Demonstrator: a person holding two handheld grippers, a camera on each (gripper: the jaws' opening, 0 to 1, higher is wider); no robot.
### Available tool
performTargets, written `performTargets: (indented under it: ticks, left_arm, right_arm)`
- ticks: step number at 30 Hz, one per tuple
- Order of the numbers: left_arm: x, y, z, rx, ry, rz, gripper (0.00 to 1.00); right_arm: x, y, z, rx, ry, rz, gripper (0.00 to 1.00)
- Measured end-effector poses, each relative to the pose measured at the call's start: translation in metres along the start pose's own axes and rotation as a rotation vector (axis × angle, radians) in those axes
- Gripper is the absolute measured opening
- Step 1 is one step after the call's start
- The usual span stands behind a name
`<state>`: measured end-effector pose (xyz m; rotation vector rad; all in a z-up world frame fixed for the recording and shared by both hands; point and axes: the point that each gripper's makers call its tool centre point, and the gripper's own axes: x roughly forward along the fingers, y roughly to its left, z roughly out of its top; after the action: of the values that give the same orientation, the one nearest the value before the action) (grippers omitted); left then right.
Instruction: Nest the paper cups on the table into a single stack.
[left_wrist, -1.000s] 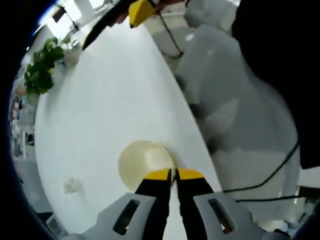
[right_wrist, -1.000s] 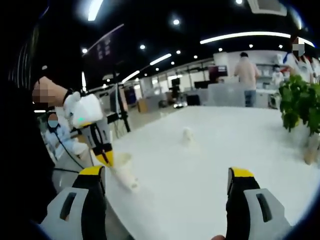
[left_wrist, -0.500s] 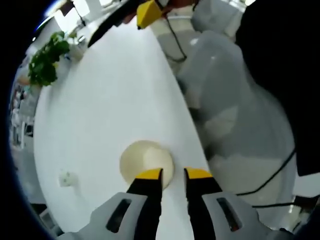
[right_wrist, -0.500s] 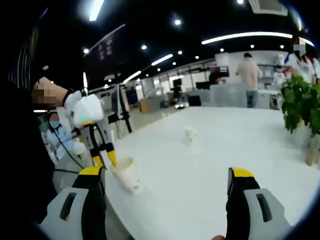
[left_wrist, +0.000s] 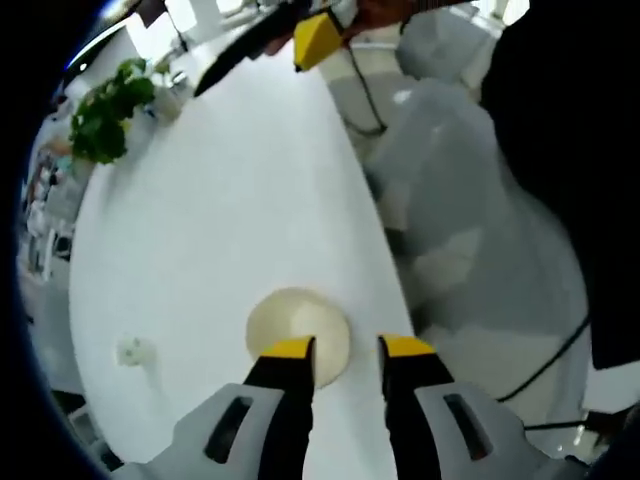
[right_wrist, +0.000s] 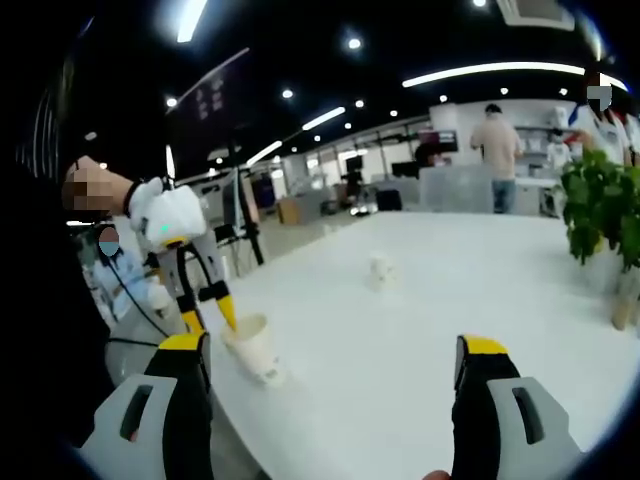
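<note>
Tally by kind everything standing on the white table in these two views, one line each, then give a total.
Paper cups: 2, near cup and far cup
Potted plants: 1
Total: 3

White tabletop (right_wrist: 480, 290) extends ahead of the jaws in the right gripper view. Green potted plant (right_wrist: 600, 215) stands on it, ahead and right of the jaws; in the left gripper view the plant (left_wrist: 110, 115) sits far ahead, to the left. A person in a light shirt (right_wrist: 497, 155) stands beyond the tabletop's far edge. Ceiling light strips (right_wrist: 490, 72) overhead. Black cable (left_wrist: 545, 360) hangs right of the jaws.
</note>
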<state>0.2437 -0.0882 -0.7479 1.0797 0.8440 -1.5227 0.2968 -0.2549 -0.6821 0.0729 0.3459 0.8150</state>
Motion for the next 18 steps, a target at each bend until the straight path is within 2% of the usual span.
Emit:
performTargets:
  ticks: [2,10,13,16,18]
  left_arm:
    - [-0.003,0.002,0.004,-0.036,-0.047,0.013,0.24]
    - [-0.015,0.005,0.004,-0.152,-0.149,0.058,0.34]
    - [-0.023,0.012,0.008,-0.209,-0.227,0.098,0.36]
    - [-0.029,0.018,0.005,-0.269,-0.266,0.134,0.4]
    - [-0.034,0.021,0.008,-0.305,-0.312,0.148,0.44]
  right_arm:
    - [0.001,0.0,0.001,-0.001,0.001,0.003,1.0]
    - [0.01,0.001,0.007,-0.012,0.008,0.015,1.0]
    - [0.012,0.002,0.01,-0.015,0.009,0.017,1.0]
    - [0.013,0.002,0.013,-0.021,0.007,0.017,1.0]
    - [0.013,0.002,0.016,-0.027,0.003,0.013,1.0]
